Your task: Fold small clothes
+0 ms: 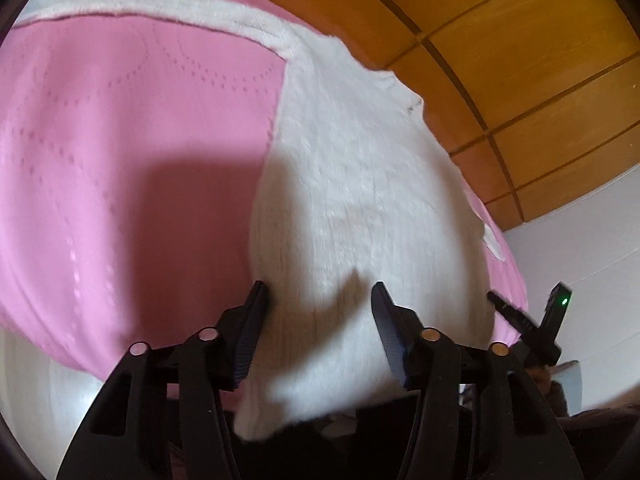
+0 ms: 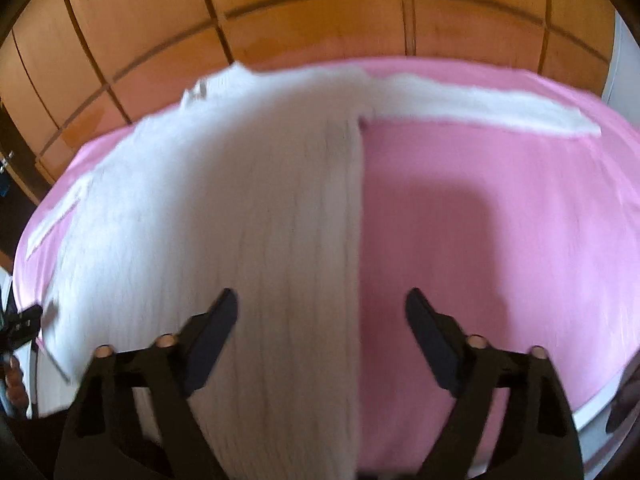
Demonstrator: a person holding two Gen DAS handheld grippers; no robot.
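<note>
We see the white sweater [image 1: 360, 184] spread on the pink bedcover [image 1: 120, 140], its hem under our left gripper [image 1: 320, 300], whose jaws stand apart and hold nothing. Our right gripper [image 2: 322, 308] gapes wide astride the sweater's straight edge, with bare cover toward three o'clock. We can read no writing.

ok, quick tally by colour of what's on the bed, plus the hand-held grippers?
White: 1, sweater
Pink: 1, bedspread
Black: 2, left hand-held gripper and right hand-held gripper, both with jaws apart and nothing between the pads
Total: 4
</note>
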